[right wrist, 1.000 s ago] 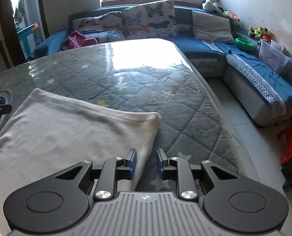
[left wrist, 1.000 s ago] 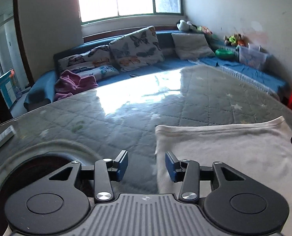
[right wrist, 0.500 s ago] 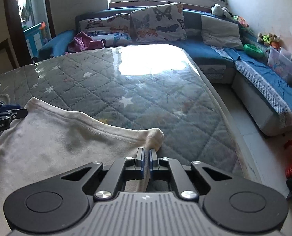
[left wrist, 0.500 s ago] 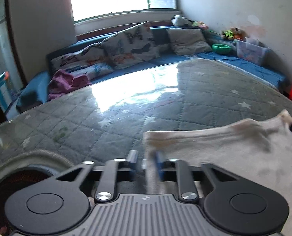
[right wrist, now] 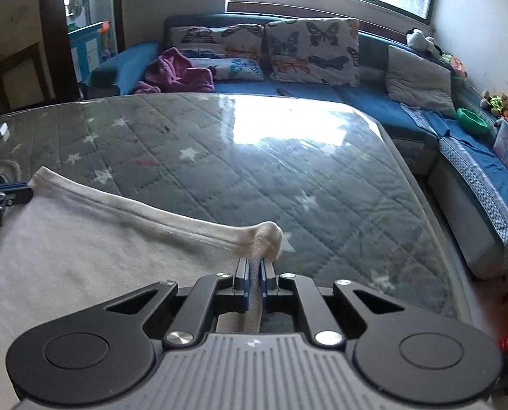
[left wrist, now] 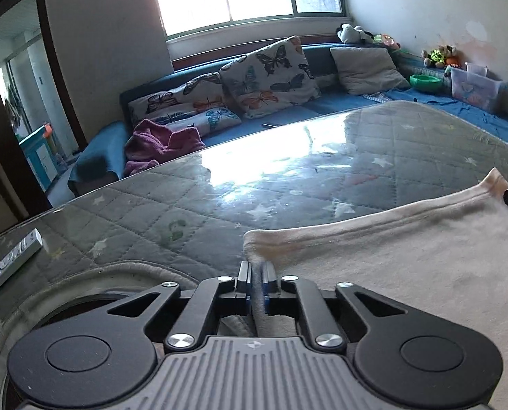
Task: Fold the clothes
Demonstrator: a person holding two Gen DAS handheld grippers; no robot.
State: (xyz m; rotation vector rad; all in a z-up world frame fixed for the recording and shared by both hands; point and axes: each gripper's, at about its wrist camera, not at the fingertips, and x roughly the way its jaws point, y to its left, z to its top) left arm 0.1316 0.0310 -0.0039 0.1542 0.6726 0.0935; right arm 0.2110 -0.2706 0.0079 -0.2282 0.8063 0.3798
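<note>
Both grippers, spread a second ago, now clamping garment corners, hem lifting off table.

Left wrist view: left gripper [left wrist: 256, 273] pinching near-left corner of cream garment [left wrist: 407, 249], fabric stretching rightward over quilted table cover [left wrist: 288, 184].

Right wrist view: right gripper [right wrist: 252, 271] nipping opposite corner, cream garment [right wrist: 83, 239] sagging between, left gripper [right wrist: 11, 193] gripping far end.

Table: we see a glass top [left wrist: 322, 157] over a grey quilted cover with stars.
Sofa: we see a blue corner sofa [right wrist: 322, 90] behind the table.
Cushions: we count butterfly cushions [left wrist: 271, 77] and one grey cushion [left wrist: 366, 68].
Blanket: we see a purple blanket [right wrist: 178, 73] on the sofa.
Bowl: we see a green bowl [left wrist: 424, 81] near the soft toys [left wrist: 440, 56].
</note>
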